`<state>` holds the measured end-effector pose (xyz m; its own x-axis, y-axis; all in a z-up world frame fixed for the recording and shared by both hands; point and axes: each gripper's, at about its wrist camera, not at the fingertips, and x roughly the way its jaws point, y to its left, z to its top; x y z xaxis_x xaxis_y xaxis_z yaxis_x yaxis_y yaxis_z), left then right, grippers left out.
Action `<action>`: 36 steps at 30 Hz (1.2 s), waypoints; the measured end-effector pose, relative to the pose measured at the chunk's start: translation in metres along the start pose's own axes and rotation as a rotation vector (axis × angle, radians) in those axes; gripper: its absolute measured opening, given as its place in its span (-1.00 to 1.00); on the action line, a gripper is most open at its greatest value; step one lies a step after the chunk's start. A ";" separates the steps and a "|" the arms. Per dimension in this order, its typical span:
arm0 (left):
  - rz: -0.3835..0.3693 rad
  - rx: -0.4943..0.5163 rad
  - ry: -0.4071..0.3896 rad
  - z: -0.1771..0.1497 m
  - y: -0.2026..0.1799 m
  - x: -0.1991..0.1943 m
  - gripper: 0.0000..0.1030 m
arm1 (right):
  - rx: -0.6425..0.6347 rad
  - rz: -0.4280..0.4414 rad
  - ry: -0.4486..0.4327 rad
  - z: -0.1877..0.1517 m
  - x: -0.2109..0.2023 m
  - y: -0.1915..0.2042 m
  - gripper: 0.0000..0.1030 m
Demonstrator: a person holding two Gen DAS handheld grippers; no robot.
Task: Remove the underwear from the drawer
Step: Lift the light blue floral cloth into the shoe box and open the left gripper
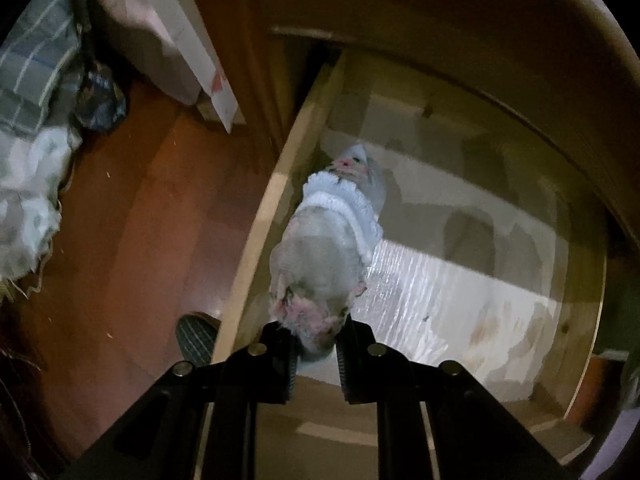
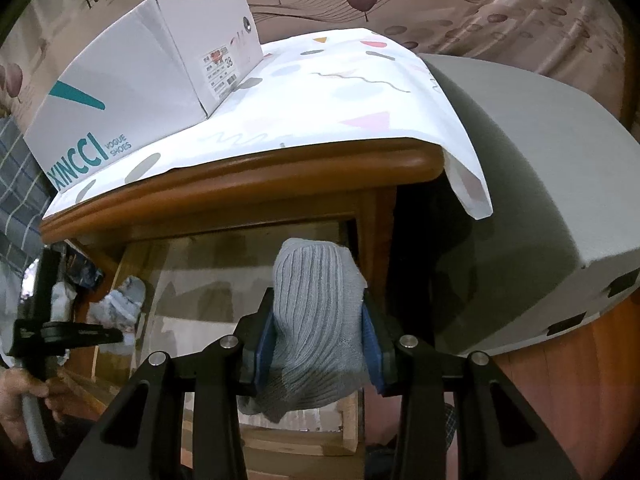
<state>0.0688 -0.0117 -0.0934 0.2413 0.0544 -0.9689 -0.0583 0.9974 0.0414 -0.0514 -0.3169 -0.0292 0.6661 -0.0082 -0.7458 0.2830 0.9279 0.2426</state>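
Note:
In the left wrist view I look down into an open wooden drawer (image 1: 256, 232). My left gripper (image 1: 318, 340) is shut on pale underwear (image 1: 320, 248) with pink floral print and a white frilled band. It hangs from the fingertips above the drawer's left side. In the right wrist view my right gripper (image 2: 316, 312) is shut on a grey ribbed knit garment (image 2: 316, 320), held between blue pads (image 2: 372, 344) in front of the drawer (image 2: 132, 264). The pale underwear (image 2: 124, 300) shows at the left there, beside a hand (image 2: 20, 400) on the other tool's handle.
A shiny liner (image 1: 432, 288) covers the drawer floor. The wooden nightstand top (image 2: 248, 180) carries a patterned white cloth (image 2: 340, 92) and a white shoe box (image 2: 140, 76). A grey mattress edge (image 2: 532, 200) lies right. Red-brown floor (image 1: 132, 220), a slipper (image 1: 196, 336) and plaid bedding (image 1: 36, 60) lie left.

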 end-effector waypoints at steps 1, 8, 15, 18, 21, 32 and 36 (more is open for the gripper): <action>0.003 0.012 -0.010 -0.003 0.002 -0.003 -0.69 | -0.002 0.000 0.004 0.000 0.001 0.000 -0.32; 0.035 0.105 -0.121 -0.014 -0.001 -0.040 -0.69 | -0.015 0.000 0.009 -0.002 0.002 0.003 -0.32; 0.030 0.220 -0.236 -0.029 -0.003 -0.089 -0.69 | -0.025 0.000 0.014 -0.002 0.003 0.005 -0.32; 0.049 0.285 -0.289 -0.036 -0.004 -0.110 -0.69 | -0.024 0.003 0.017 -0.002 0.004 0.005 -0.32; 0.058 0.346 -0.336 -0.043 -0.003 -0.133 -0.69 | -0.024 0.003 0.017 -0.001 0.004 0.005 -0.32; 0.027 0.400 -0.513 -0.043 0.021 -0.233 -0.69 | -0.022 0.006 0.021 -0.003 0.003 0.005 -0.32; -0.001 0.385 -0.557 -0.026 0.025 -0.269 -0.69 | -0.022 0.006 0.020 -0.003 0.003 0.006 -0.32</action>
<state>-0.0229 -0.0028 0.1616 0.7106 -0.0338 -0.7027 0.2667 0.9373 0.2246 -0.0497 -0.3103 -0.0315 0.6540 0.0049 -0.7564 0.2635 0.9359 0.2339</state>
